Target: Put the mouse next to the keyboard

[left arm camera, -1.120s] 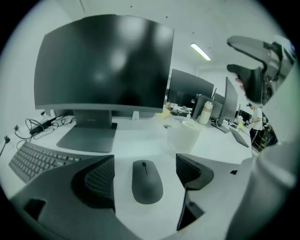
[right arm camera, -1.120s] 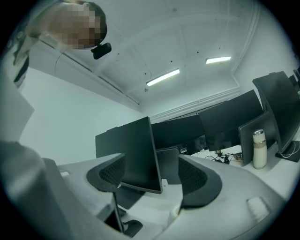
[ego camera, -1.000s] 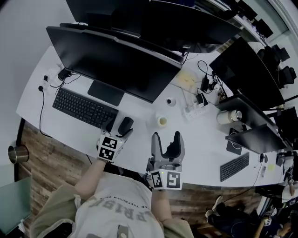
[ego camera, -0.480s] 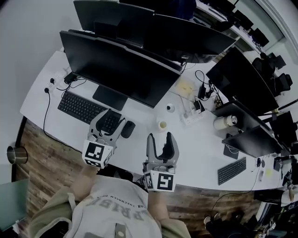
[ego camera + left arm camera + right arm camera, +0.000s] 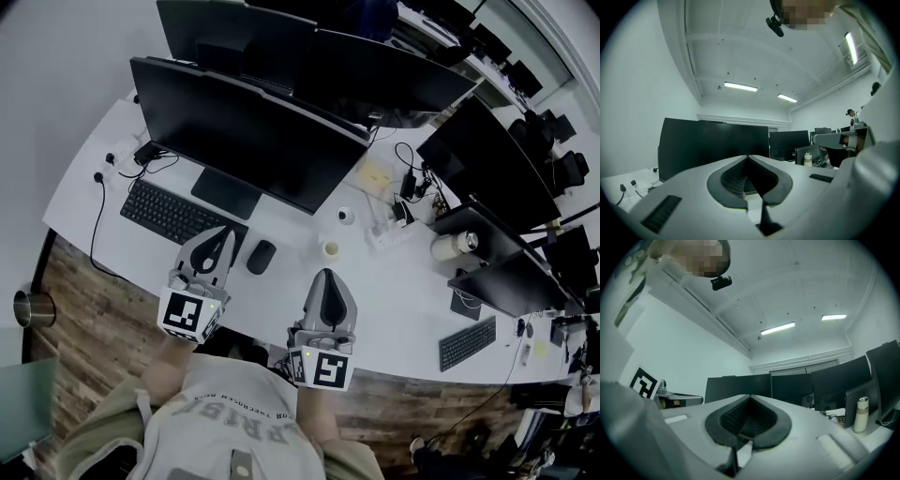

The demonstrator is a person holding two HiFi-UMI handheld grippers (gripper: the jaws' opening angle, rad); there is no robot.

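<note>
Since the earlier frames the left hand-held gripper [image 5: 221, 238] has risen off the desk [image 5: 394, 291] and away from the mouse [image 5: 261, 256], and both pairs of jaws have just been closing. Both now stand fully together with nothing between them, as each gripper view shows.

Nearest, the left hand-held gripper hovers over the near right corner of the keyboard [image 5: 173, 214]. The right hand-held gripper [image 5: 325, 277] hangs over bare desk further right. Both point away from the person.

Just beyond the left jaws, the mouse lies free on the desk, just beside the keyboard's right end. The left hand-held gripper hides the corner closest to it, so I cannot tell whether they touch. Judged from this, the placing looks done.

A little right of the mouse and slightly further off stands a small cup [image 5: 329, 248]. Behind the keyboard a wide monitor [image 5: 244, 131] fills the far side.

The risk lies in pulling back. The left hand-held gripper is above both keyboard and mouse, so a dip could nudge the mouse out of place. The mouse also sits fairly near the desk's near edge, and a backward sweep could drag it off. A careless forward swing of the right hand-held gripper could tip the cup.
</note>
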